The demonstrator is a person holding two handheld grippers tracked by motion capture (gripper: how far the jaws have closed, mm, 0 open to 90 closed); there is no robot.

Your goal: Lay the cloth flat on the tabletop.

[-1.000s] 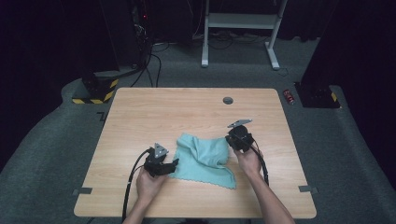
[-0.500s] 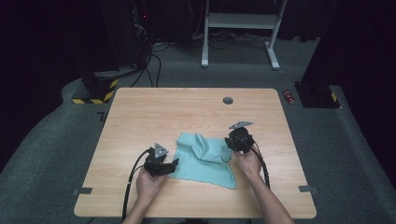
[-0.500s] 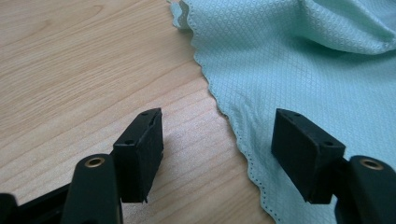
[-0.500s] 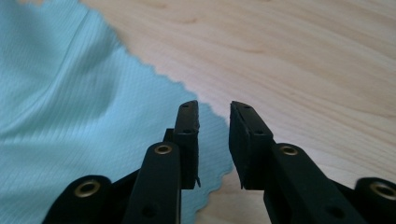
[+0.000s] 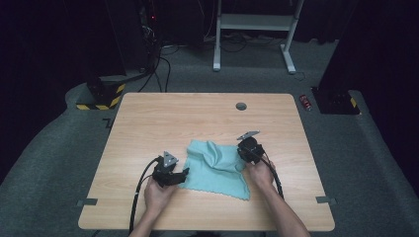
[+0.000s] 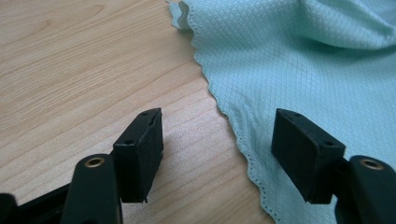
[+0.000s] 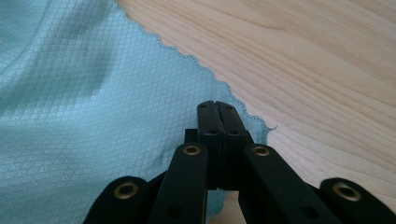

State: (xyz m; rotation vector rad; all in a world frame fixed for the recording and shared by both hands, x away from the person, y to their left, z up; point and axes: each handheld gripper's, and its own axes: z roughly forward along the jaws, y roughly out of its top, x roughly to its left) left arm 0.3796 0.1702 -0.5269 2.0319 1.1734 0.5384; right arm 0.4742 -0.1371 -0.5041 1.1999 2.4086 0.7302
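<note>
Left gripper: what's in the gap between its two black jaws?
Between the open left gripper jaws lie bare wooden table and the scalloped edge of the teal cloth, seen in the left gripper view.

High overhead forward-down; both gripper views close, sharing the cloth (image 5: 217,165).

A dim room with grey carpet around a light wooden surface (image 5: 148,123).
Beyond it a white metal frame (image 5: 257,22) is seen standing on the carpet (image 5: 49,163), a yellow-and-black striped base (image 5: 99,101) sits at the left, black cables (image 5: 158,69) are trailed across, and a red can (image 5: 307,102) lies at the right.
</note>
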